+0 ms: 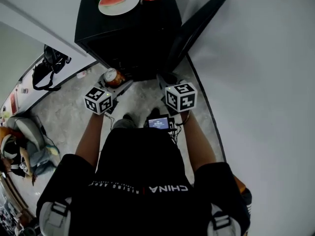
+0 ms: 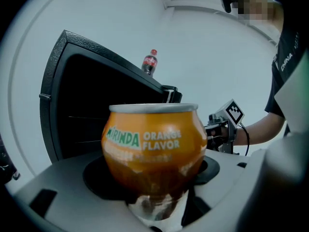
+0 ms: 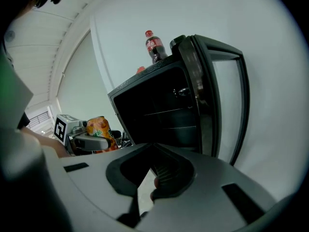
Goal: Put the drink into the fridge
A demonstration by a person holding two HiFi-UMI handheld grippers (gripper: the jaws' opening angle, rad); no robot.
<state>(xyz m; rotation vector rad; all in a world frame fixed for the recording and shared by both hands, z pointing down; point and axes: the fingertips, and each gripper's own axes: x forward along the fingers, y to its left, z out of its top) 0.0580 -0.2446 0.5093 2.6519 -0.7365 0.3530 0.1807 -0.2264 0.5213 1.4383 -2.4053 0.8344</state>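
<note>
Left gripper pinches can, axis upright. Open fridge lies straight ahead of fingertips, near. Right gripper: fingers pressed together, empty, just beside door.

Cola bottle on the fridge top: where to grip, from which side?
Take the cola bottle across its straight labelled body, below the tapering neck, jaws level. It stands upright on the fridge top, with the watermelon plate at its left and the open door at its right, so coming straight from the front looks safest.
</note>
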